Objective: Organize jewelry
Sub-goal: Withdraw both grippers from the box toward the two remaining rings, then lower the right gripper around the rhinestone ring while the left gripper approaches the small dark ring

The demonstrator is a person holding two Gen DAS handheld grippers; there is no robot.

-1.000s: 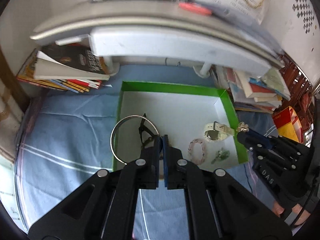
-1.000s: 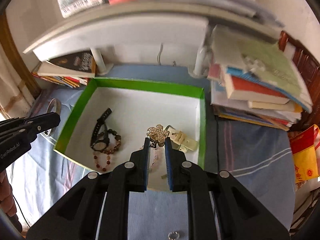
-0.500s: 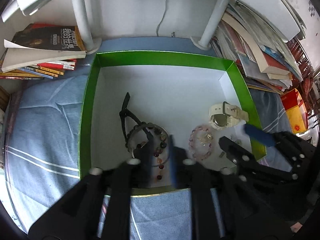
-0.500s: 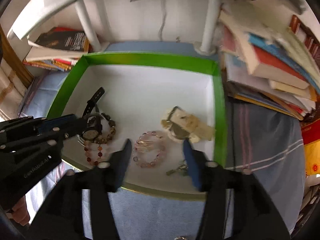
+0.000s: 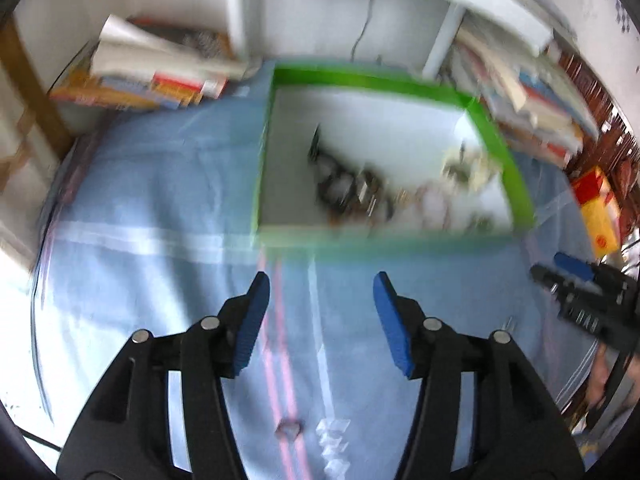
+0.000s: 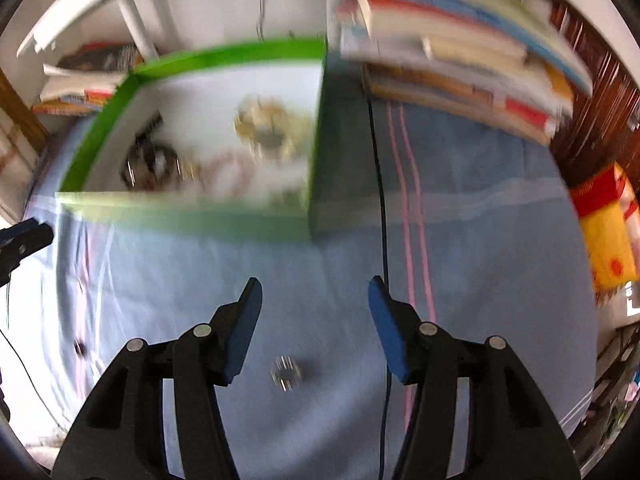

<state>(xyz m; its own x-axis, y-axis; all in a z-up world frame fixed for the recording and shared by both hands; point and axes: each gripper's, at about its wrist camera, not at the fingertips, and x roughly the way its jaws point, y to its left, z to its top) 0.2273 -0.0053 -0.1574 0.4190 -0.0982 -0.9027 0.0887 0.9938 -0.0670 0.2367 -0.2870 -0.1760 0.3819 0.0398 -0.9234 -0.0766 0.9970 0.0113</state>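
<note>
Both grippers are released and carry nothing. In the left wrist view the left gripper [image 5: 322, 292] stands with its blue pads wide apart over the blue cloth [image 5: 160, 200], in the lower middle of the frame. In the right wrist view the right gripper [image 6: 314, 300] is spread in the same way.

Most of the jewelry lies inside the green box [image 5: 496, 148], in the upper middle of both views. The pictures are blurred, so I can only make out dark pieces [image 5: 344, 188] near the left part of the box floor and pale pieces [image 5: 464, 168] near its right wall. One small silver ring [image 6: 286, 372] is not in the box. It lies on the cloth in the lower middle of the right wrist view, between the two fingers and close to the camera. A small blurred object [image 5: 290, 430] also sits on the cloth at the bottom of the left wrist view; I cannot tell what it is.

My judgement is that the ring is the next piece to collect, and here are the risks:

- The ring is small and flat on soft cloth, so the pads may close on the cloth together with it, or push the ring away.
- The strong blur suggests quick movement. A fast approach may miss the ring or knock it out of sight.
- The near wall of the box stands up from the cloth. A low carried piece may hit this wall and fall outside.
</note>
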